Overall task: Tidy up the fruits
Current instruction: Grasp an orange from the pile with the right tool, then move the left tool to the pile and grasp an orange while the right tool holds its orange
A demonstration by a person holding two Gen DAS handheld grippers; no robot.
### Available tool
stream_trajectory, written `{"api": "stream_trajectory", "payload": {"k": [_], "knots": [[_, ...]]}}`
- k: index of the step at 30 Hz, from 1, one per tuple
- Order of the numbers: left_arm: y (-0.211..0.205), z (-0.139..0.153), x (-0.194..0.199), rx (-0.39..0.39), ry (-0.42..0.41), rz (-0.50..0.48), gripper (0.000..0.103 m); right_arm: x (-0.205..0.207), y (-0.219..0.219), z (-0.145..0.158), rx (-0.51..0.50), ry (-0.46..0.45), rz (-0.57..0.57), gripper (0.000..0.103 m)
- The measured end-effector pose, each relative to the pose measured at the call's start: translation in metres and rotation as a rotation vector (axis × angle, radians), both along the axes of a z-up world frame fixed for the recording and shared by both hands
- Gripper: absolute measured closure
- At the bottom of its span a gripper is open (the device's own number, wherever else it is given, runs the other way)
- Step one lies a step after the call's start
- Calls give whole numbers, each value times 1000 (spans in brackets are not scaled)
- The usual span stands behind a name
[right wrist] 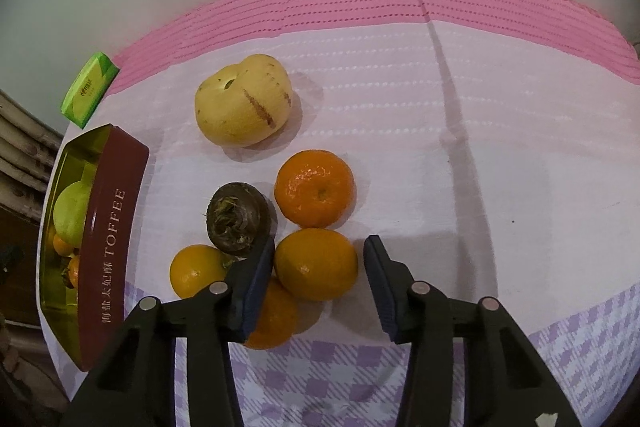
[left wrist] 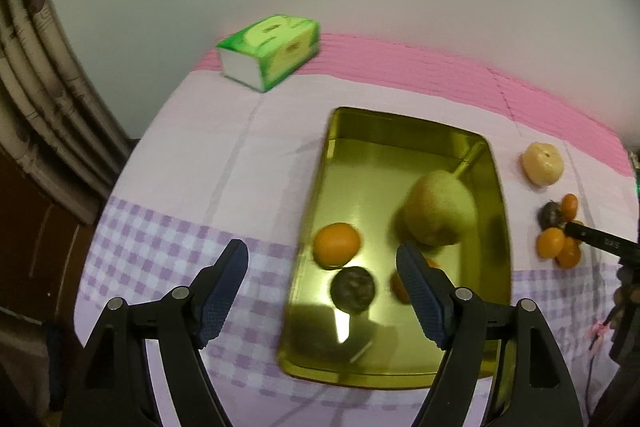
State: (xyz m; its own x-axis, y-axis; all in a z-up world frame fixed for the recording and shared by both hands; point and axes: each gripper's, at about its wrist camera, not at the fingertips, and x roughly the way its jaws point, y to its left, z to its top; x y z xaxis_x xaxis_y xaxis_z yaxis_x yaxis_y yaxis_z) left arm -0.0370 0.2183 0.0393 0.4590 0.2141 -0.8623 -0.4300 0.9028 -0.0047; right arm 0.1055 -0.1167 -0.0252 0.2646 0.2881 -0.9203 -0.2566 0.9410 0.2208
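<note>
Left wrist view: gold tin sits toward the desk's right half and already holds a green pear, a tangerine, a dark round fruit and a second orange fruit partly hidden behind the finger. Left gripper hangs over the tin's near-left part, jaws wide, nothing between them. Tissue pack at the far-left corner.

Right wrist view: five fruits left on the tablecloth, right of the tin: pale yellow fruit, big tangerine, dark fruit, three small oranges. Right gripper straddles the middle orange, left pad touching it, right pad still clear, not gripped. Roughly four in, six to go.
</note>
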Motion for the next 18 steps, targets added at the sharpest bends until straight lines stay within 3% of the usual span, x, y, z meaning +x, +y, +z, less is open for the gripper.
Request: {"api": "stream_trajectory", "payload": {"k": [9, 18], "knots": [[-52, -3, 31, -9, 30, -121, 26, -3, -6, -2, 48, 28, -2, 62], [-102, 2, 57, -14, 25, -244, 26, -12, -18, 6, 15, -46, -12, 64]]}}
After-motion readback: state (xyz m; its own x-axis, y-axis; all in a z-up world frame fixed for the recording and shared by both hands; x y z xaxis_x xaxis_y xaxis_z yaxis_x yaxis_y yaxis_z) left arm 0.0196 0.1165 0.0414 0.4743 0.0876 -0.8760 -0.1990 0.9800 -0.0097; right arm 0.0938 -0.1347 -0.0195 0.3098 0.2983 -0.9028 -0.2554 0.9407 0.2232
